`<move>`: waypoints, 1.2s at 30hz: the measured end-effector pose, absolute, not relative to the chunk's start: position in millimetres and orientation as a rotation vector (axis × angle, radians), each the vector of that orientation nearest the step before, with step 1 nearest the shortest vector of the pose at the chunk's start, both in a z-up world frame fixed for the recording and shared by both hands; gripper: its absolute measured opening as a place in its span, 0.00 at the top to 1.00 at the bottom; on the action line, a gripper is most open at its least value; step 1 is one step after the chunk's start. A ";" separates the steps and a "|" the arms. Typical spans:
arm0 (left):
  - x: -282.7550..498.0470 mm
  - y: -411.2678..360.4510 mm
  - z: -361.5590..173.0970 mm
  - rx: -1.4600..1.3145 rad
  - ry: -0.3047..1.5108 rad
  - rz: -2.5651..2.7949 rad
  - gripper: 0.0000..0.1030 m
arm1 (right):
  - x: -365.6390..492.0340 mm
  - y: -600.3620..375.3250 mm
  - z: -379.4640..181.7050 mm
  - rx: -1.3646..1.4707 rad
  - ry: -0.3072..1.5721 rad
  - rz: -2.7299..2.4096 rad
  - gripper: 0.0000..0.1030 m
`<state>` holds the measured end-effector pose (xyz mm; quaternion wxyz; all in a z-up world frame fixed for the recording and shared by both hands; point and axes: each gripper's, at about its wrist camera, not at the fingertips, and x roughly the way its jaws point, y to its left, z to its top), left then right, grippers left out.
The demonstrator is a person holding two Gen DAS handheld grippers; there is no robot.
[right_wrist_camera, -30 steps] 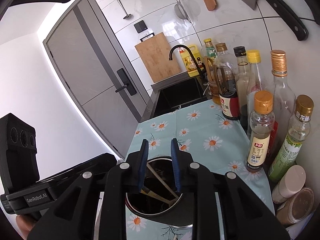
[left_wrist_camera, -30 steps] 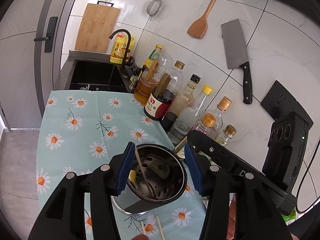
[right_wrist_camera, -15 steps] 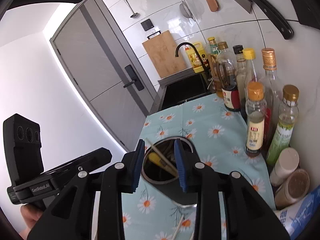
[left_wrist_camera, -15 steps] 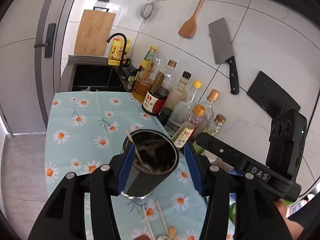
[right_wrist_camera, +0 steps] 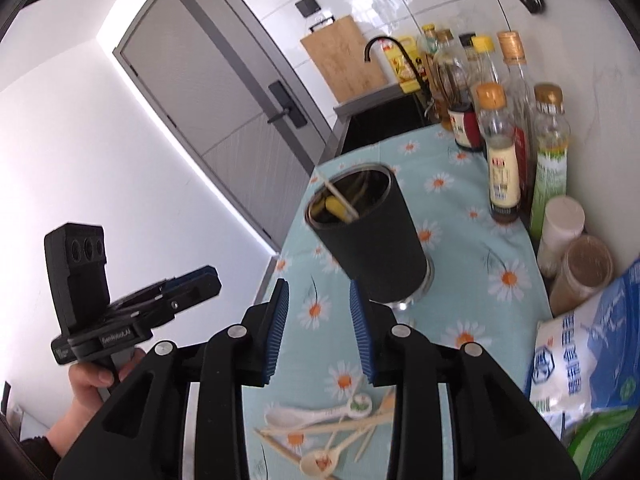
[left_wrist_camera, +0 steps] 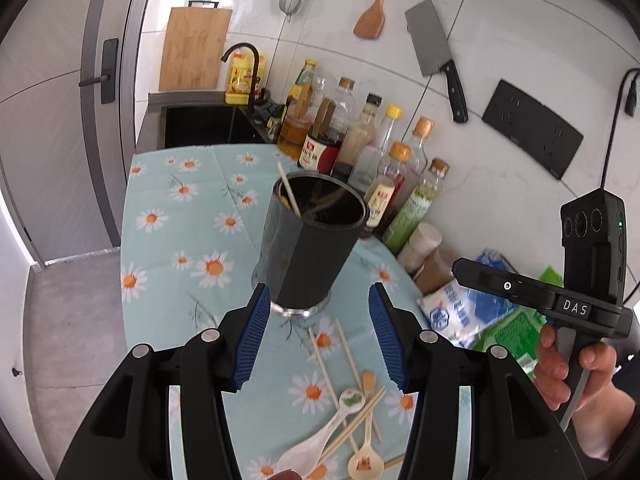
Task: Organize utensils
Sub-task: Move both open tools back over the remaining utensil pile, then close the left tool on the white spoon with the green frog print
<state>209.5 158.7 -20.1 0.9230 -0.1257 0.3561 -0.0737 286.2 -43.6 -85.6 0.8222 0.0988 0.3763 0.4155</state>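
Note:
A black utensil holder (left_wrist_camera: 316,240) stands upright on the daisy-print cloth (left_wrist_camera: 180,216), with a chopstick and other utensils sticking up inside it. Loose chopsticks and white spoons (left_wrist_camera: 340,412) lie on the cloth in front of it. My left gripper (left_wrist_camera: 319,294) is open just short of the holder's base, its pads clear of it. In the right wrist view the holder (right_wrist_camera: 372,240) stands ahead and to the right. My right gripper (right_wrist_camera: 318,286) is open with its jaws opening and nothing between them. The loose utensils (right_wrist_camera: 332,428) lie below it.
Sauce and oil bottles (left_wrist_camera: 384,152) line the tiled wall, with jars (right_wrist_camera: 560,220) and plastic bags (left_wrist_camera: 460,312) at the right. A black sink (left_wrist_camera: 200,128) lies beyond the cloth. A cleaver (left_wrist_camera: 432,48) hangs on the wall. The counter drops off at the left.
Both grippers have drawn back from over the holder, which now stands farther ahead. The loose chopsticks and spoons have come into view. The right jaws have widened a little.

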 end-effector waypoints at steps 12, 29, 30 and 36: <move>162.3 154.5 -66.5 -0.336 0.832 -0.117 0.52 | 246.8 -31.4 -137.1 -0.082 0.931 0.974 0.68; 169.8 121.1 -129.7 -0.092 1.113 -0.228 0.52 | 250.0 -42.5 -221.1 0.092 1.274 0.993 0.68; 172.5 119.0 -131.9 -0.074 1.125 -0.236 0.52 | 250.5 -44.1 -222.9 0.105 1.278 0.986 0.68; 197.6 103.8 -152.5 0.051 1.217 -0.300 0.52 | 247.9 -53.8 -230.5 0.165 1.279 0.964 0.68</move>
